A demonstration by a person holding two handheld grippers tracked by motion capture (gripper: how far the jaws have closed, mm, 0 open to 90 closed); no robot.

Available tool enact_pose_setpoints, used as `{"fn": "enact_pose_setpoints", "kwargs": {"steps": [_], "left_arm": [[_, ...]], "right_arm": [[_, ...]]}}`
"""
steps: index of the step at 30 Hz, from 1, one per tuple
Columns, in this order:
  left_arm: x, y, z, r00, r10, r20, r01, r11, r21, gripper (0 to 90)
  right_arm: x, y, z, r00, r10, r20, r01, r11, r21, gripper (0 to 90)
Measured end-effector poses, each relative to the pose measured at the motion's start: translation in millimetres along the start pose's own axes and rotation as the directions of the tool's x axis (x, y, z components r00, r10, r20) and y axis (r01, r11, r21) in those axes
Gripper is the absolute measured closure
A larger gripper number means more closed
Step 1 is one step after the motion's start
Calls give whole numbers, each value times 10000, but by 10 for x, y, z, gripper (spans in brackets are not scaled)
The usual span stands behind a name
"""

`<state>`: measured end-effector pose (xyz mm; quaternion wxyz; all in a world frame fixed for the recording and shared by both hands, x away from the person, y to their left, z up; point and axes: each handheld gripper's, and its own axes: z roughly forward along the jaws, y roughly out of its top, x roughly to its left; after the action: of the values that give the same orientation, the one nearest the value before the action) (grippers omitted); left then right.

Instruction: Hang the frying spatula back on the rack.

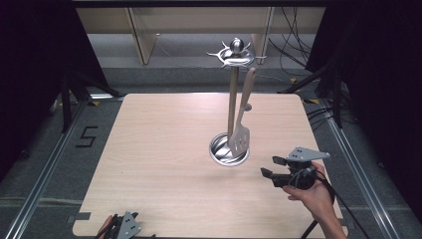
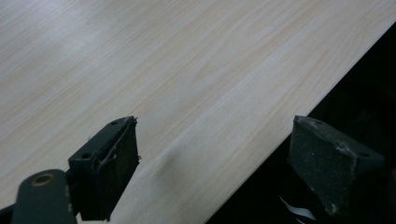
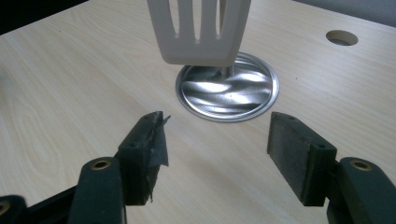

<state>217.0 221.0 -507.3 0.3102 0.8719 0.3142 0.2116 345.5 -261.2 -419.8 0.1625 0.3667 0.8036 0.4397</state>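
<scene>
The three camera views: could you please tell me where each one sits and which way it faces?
High view: above the near side, looking forward and down on the pale wooden table; a hand holds the right hand-held gripper.
Left gripper view: rides the left hand-held gripper, open over the table's edge.
Right gripper view: faces the slotted wooden spatula over the round steel stand base, both shared with the high view.

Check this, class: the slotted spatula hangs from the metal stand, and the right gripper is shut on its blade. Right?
One error: the right gripper is open, short of the spatula, as the right gripper view shows. The spatula does hang from the stand.
</scene>
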Motion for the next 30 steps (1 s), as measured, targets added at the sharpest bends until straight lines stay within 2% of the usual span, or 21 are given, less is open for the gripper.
{"fn": "enact_pose_setpoints", "kwargs": {"steps": [2,4,5,6,7,10,11,12,13,14,16,17,18,19,21,24,25,26,27,28,30], "left_arm": [[-6,-10,3,9998,-197,-54,197,9998,-90,151],[12,-2,-12,9999,157,-56,-156,9999,45,151],[9,-3,-15,9999,151,-43,-151,9999,32,152],[-9,-12,-8,9999,-146,4,146,9999,-87,151],[18,-2,-20,9997,248,-34,-248,9997,4,152],[15,-6,-20,9998,187,-92,-187,9998,-34,151],[12,-5,-21,9998,165,-77,-166,9998,-81,152],[13,-7,-22,9998,194,-61,-194,9998,-41,152],[13,-12,-19,9998,176,-81,-176,9998,-29,152],[16,-15,-24,9998,185,-45,-185,9998,-13,152],[8,-20,-25,9999,-29,-107,28,10000,-92,152],[19,-18,-30,9998,159,-152,-160,9999,-20,152],[25,-17,-33,9995,302,-52,-302,9995,49,152],[15,-21,-32,9998,192,-39,-191,9998,37,152],[23,-20,-37,9996,283,-78,-282,9996,38,152],[16,-26,-28,9997,116,-206,-117,9999,-35,152],[7,-29,-25,9998,4,-194,-5,10000,-60,152],[29,-20,-39,9993,362,-93,-361,9993,57,152],[21,-23,-36,9997,235,-91,-235,9997,21,152],[-1,-31,-29,9999,-109,-122,108,9999,-47,152],[20,-25,-28,9996,169,-219,-170,9999,-33,152]], "right_arm": [[18,-12,-10,9996,246,-111,-244,9996,169,377],[0,-20,-12,9999,1,-114,1,9998,175,376],[19,-33,-6,9995,252,-208,-247,9994,229,376],[21,-38,-3,9993,283,-245,-278,9994,215,376],[3,-44,-3,10000,4,-89,-3,10000,73,376],[10,-61,-24,9998,147,-161,-144,9996,228,375],[8,-72,-23,9999,131,-111,-130,9999,90,374],[30,-84,-39,9994,334,-127,-331,9992,234,373],[19,-99,-37,9997,205,-166,-202,9996,193,372],[34,-117,-36,9991,412,-130,-410,9990,192,371],[30,-134,-50,9992,381,-98,-378,9988,314,369],[18,-145,-49,9997,249,-41,-248,9994,234,367],[34,-157,-56,9991,424,-67,-422,9987,276,365],[29,-163,-60,9995,309,-83,-307,9991,284,365],[41,-179,-62,9989,462,-82,-459,9985,305,365],[27,-189,-65,9995,236,-185,-231,9993,301,365],[49,-195,-71,9988,451,-213,-444,9984,360,365],[50,-200,-74,9989,416,-227,-407,9984,382,364],[56,-208,-71,9989,428,-193,-423,9987,284,363],[57,-211,-71,9989,422,-185,-417,9987,287,363],[60,-223,-71,9988,415,-270,-405,9985,370,361]]}}
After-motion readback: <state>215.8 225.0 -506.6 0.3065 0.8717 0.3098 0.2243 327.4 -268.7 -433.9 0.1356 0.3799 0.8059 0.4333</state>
